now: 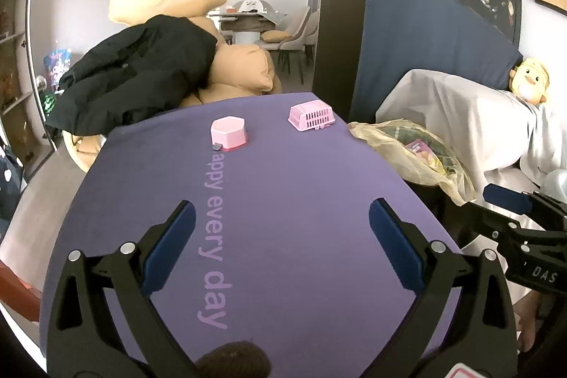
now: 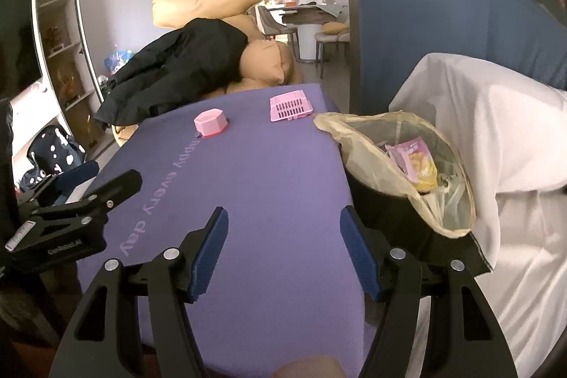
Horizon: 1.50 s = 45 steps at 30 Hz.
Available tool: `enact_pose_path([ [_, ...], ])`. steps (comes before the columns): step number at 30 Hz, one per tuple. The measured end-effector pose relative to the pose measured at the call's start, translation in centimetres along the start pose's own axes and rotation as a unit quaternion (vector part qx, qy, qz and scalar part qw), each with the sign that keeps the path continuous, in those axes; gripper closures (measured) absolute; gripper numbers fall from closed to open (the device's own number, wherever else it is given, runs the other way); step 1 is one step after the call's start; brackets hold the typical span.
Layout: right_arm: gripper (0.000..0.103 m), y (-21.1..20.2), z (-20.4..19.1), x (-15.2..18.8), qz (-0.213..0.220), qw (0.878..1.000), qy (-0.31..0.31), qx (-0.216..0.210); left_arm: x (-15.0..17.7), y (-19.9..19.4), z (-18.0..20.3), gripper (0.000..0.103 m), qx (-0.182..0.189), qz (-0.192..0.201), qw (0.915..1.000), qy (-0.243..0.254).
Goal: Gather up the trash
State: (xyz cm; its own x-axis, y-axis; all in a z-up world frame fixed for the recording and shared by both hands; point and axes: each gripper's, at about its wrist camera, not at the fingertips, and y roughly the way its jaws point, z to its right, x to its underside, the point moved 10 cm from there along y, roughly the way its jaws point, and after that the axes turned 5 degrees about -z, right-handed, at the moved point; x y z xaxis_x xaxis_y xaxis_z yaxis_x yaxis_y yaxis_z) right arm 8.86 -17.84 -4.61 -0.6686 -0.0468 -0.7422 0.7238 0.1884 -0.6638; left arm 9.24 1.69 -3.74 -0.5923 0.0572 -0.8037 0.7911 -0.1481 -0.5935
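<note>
A purple tablecloth (image 1: 301, 172) with pale lettering covers the table. At its far end sit a pink hexagonal box (image 1: 229, 133) (image 2: 211, 123) and a small pink basket (image 1: 312, 116) (image 2: 290, 107). Off the right edge stands a black bin lined with a yellowish bag (image 1: 407, 158) (image 2: 361, 144), and a pink and yellow wrapper (image 2: 416, 162) lies inside it. My left gripper (image 1: 282, 206) hangs open over the near cloth with nothing between its fingers. My right gripper (image 2: 283, 210) is open too, beside the bin, and holds nothing.
A black jacket (image 1: 141, 77) lies on tan cushions (image 1: 244, 69) beyond the table's far left corner. A blue partition (image 1: 425, 41) rises behind the bin. A white sheet (image 2: 496, 130) covers furniture on the right, and a yellow plush toy (image 1: 529, 80) sits on it.
</note>
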Motion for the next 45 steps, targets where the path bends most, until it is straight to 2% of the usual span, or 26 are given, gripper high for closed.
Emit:
enact_pose_path([
  [8, 0.041, -0.59, -0.11, -0.04, 0.017, 1.000, -0.012, 0.021, 0.09, -0.31, 0.19, 0.009, -0.005, 0.000, 1.0000, -0.003],
  [45, 0.041, -0.63, 0.42, -0.11, 0.017, 0.999, -0.006, 0.029, 0.12, -0.46, 0.75, 0.009, -0.004, 0.004, 1.0000, 0.000],
])
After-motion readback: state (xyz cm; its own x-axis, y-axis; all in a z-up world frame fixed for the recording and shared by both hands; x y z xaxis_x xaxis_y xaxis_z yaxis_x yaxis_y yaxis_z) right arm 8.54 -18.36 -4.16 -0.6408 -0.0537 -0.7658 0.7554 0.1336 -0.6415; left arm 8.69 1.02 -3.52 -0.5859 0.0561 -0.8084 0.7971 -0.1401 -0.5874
